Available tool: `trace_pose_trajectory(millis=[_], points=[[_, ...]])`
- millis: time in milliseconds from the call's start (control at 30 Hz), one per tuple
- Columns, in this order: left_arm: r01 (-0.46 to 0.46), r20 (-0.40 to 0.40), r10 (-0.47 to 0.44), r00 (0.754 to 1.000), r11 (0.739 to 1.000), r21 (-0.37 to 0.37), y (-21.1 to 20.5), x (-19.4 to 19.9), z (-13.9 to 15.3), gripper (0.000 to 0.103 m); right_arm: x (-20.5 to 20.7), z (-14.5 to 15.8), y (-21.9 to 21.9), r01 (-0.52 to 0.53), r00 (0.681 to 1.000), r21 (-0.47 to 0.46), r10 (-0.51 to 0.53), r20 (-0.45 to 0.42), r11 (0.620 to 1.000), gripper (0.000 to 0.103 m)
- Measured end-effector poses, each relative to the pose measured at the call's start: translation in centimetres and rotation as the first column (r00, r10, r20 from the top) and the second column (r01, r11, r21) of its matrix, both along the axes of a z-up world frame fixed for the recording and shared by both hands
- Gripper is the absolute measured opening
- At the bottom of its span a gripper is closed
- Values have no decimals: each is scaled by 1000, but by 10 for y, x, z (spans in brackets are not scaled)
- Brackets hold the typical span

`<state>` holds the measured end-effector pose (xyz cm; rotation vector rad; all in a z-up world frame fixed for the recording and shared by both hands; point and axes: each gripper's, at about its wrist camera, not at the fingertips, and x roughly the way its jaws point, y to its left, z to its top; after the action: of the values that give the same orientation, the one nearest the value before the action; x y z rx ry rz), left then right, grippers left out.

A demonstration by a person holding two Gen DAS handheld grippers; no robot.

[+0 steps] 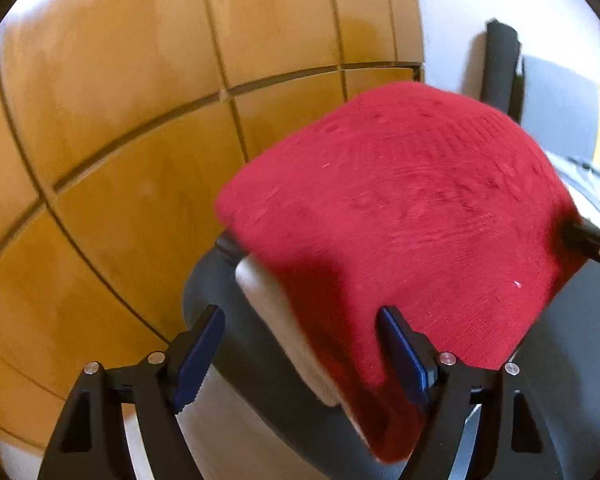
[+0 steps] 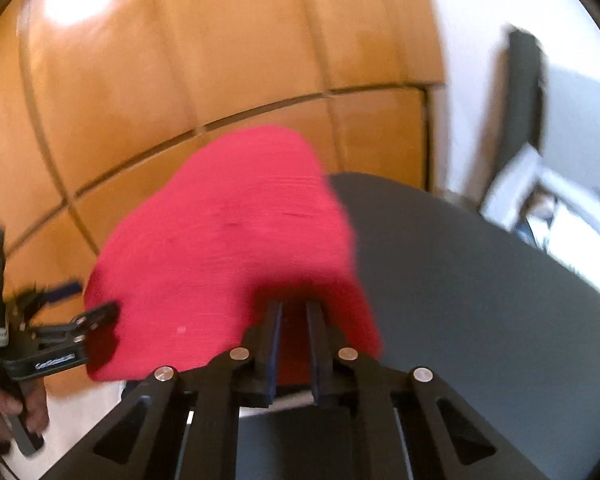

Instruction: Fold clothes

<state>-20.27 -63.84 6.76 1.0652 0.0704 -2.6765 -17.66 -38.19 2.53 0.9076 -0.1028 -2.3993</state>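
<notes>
A folded red knit garment (image 1: 404,216) lies on a dark grey round table (image 1: 572,344), over a cream folded cloth (image 1: 276,320). My left gripper (image 1: 300,356) is open, its blue pads either side of the garment's near corner, the right finger (image 1: 404,356) touching the red cloth. In the right wrist view the red garment (image 2: 228,248) fills the middle. My right gripper (image 2: 294,320) is nearly closed on the garment's near edge. The left gripper (image 2: 96,316) shows at the garment's left edge, held by a hand.
Wooden panelled cabinets (image 1: 140,120) stand behind the table. A white wall (image 2: 480,20) and a black chair back (image 1: 500,60) are at the right. The grey table (image 2: 480,300) stretches right of the garment. The view is motion-blurred.
</notes>
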Motion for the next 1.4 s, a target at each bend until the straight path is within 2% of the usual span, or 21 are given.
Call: trace_pose_trajectory(millis=[100,133,200,300,400,533,733,900,1200,1400], points=[[-59,-44,65,997,991,121,-14,24,-1,81,16,4,33,44,999,-102,-44,4,994,23],[-86,-59,96,994,984,154,-18,36,-3,81,22,2,40,52,999,-105,-51,10,993,26],[-133,-75,151,986,970,206,-24,50,-8,81,35,-3,52,67,998,-106,-64,24,992,26],[-165,-44,179,983,961,222,-14,70,-24,81,50,-12,49,44,999,-55,-44,5,998,26],[-171,-1,175,985,961,217,5,89,-40,81,63,-20,44,14,1000,3,-14,-21,1000,26],[-174,18,175,984,964,199,35,104,-55,84,80,-31,37,-23,998,81,28,-52,996,26],[-186,6,187,982,974,131,76,90,-53,88,104,-46,26,-71,992,193,90,-93,979,28],[-162,-26,164,986,985,57,97,86,-45,91,107,-53,18,-50,991,201,73,-108,978,32],[-203,-11,204,979,977,57,97,98,-38,91,112,-54,10,-42,985,205,75,-153,978,33],[-202,13,202,979,979,37,99,96,-41,91,121,-59,6,-12,977,245,64,-205,970,42]])
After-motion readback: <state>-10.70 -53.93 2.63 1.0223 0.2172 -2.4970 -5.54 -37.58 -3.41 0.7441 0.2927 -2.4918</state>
